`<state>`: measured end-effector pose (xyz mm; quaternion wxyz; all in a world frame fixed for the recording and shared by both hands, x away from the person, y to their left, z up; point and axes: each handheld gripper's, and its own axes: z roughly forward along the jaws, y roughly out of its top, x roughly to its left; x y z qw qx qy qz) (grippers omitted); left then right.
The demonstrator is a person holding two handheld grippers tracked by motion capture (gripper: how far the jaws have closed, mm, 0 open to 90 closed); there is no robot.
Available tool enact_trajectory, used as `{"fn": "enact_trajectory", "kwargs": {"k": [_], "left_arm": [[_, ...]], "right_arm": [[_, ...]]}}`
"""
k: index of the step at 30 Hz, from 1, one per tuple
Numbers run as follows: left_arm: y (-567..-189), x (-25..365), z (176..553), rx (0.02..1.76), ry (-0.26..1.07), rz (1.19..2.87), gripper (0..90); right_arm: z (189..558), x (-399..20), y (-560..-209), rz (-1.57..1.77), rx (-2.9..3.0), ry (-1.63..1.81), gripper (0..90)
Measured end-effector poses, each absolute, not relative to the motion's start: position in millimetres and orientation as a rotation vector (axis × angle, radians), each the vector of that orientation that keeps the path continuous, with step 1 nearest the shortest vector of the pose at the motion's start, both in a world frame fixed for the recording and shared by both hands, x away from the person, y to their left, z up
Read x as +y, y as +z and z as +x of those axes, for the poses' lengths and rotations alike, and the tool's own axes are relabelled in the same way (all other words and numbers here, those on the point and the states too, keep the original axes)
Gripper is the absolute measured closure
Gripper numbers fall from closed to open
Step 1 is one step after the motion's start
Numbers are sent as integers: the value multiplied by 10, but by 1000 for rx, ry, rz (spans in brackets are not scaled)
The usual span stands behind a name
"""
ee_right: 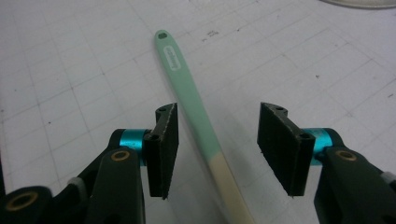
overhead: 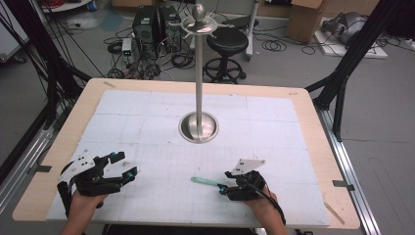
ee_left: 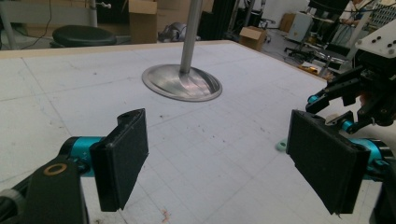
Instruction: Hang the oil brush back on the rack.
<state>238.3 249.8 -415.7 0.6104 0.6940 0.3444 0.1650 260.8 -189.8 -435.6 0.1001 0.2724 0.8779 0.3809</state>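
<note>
Near the front edge of the desk (overhead: 63, 147), right of centre: a mint-green utensil handle (ee_right: 187, 88) lying flat on the white gridded mat (overhead: 161, 161), small hole at its far tip, colour changing to cream toward the near end. Right gripper (ee_right: 217, 149) low over it, fingers (ee_right: 280, 140) apart, one on each side of the handle, not touching it; cream end running on under the gripper and out of sight, so what kind of utensil cannot be told. In the high view, green tip poking out leftward from the right gripper (overhead: 230, 182), hand (overhead: 262, 205) behind it at the front edge. Left gripper (overhead: 120, 169) toward the front-left corner, well apart from the handle, fingers (ee_left: 122, 156) wide apart and empty above bare mat. At mid-desk, a tall metal stand (overhead: 198, 88) upright on a round dished base (ee_left: 182, 84), hooked arms and a ball at its top. Beyond the far edge, a black stool (overhead: 226, 46) on the floor.
</note>
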Motion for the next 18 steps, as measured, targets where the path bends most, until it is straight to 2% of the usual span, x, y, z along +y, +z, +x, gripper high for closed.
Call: {"fn": "enact_trajectory", "kwargs": {"k": [15, 18], "left_arm": [[-4155, 2492, 2399, 793, 364, 1598, 223], [-4157, 2507, 2409, 799, 363, 1596, 226]], "right_arm": [[2629, -1951, -4405, 790, 2646, 1091, 603], [2656, -1971, -4399, 769, 2674, 1079, 662]]}}
